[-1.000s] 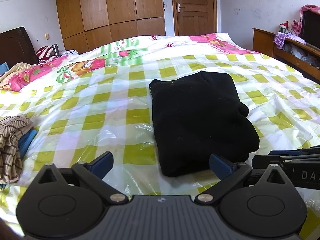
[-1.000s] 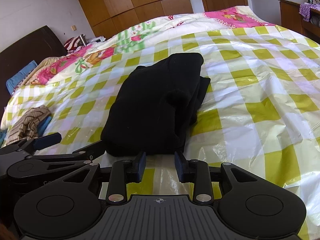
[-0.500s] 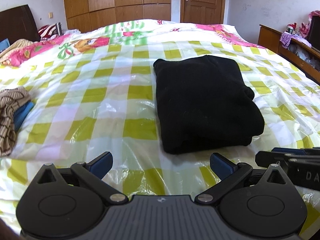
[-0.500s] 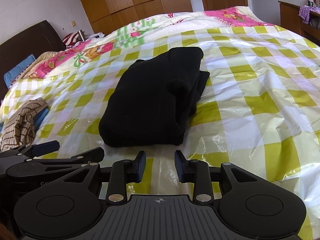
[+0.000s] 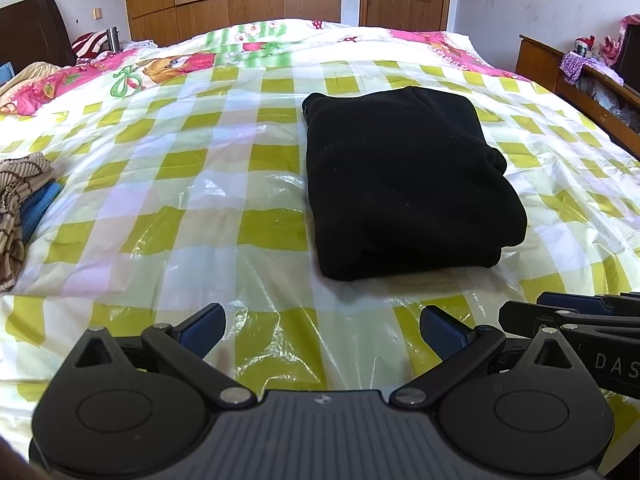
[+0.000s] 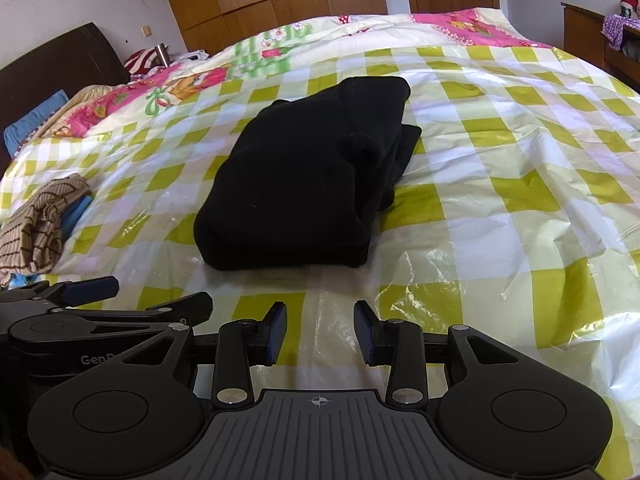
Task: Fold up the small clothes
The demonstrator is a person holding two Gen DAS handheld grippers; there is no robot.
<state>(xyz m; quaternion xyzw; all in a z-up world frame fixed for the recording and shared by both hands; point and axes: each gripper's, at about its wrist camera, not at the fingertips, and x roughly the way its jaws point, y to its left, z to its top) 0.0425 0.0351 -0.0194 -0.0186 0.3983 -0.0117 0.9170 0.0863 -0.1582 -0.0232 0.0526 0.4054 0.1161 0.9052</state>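
Observation:
A black garment (image 5: 404, 184), folded into a thick rectangle, lies on the bed's yellow-and-white checked plastic sheet (image 5: 192, 216). My left gripper (image 5: 322, 320) hovers over the sheet just short of the garment's near edge. It is open wide with nothing between its blue pads. My right gripper (image 6: 320, 320) is beside it, in front of the same garment (image 6: 304, 184). Its jaws are opening, with only bare sheet between them. Each gripper shows at the edge of the other's view: the right gripper (image 5: 532, 308) and the left gripper (image 6: 148, 296).
A brown striped garment (image 5: 16, 192) lies on a blue cloth at the bed's left edge. A pink cartoon quilt (image 5: 160, 68) covers the far end of the bed. A wooden cabinet (image 5: 560, 76) stands along the right side. Wardrobes and a door are behind.
The black garment now sits a little farther from both grippers in the views. The right gripper's jaws have widened slightly. The left gripper stays wide open.

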